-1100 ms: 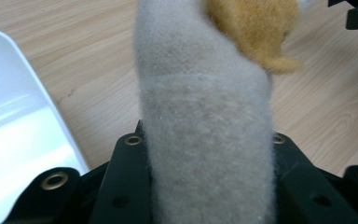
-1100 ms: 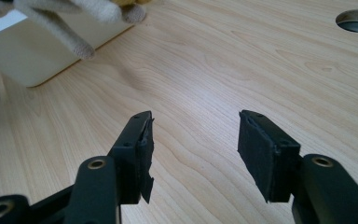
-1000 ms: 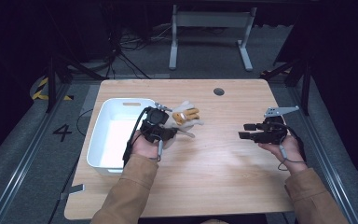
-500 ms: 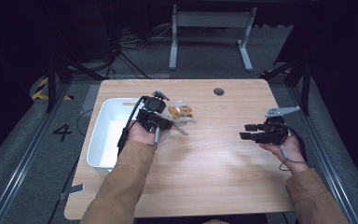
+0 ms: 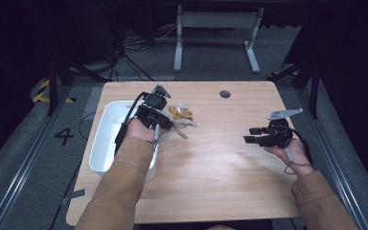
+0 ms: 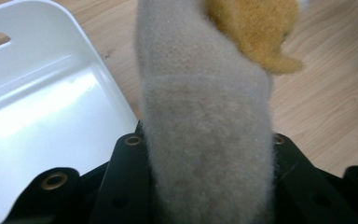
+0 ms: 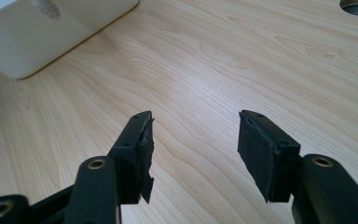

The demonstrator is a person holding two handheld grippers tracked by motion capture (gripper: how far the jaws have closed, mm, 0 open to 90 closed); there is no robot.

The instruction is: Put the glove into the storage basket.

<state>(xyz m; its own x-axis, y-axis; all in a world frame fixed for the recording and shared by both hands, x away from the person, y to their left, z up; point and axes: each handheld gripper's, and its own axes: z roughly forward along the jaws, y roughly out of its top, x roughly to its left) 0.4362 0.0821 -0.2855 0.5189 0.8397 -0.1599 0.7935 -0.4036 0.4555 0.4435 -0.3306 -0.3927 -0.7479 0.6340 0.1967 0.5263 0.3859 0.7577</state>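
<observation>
The right gripper [image 5: 251,140] rests low over bare surface [image 5: 220,177] at the near right, its fingers [image 7: 137,144] spread apart with nothing between them — it idles, well apart from the work. Farther in, the left gripper [image 5: 165,122] has its fingers clamped on a grey plush toy [image 6: 205,121] with an orange part [image 6: 254,28]; in the high view the toy [image 5: 179,115] hangs just beside the right wall of the white bin [image 5: 106,125], above the wood rather than over the bin.

The step in hand looks like carrying the toy, probably into the bin. The next move would call for swinging the left gripper sideways over the rim until the toy hangs above the bin's floor, then parting the fingers — the limp toy may drape over the wall if let go too soon.

Count: one toy, one bin, two grippers.
</observation>
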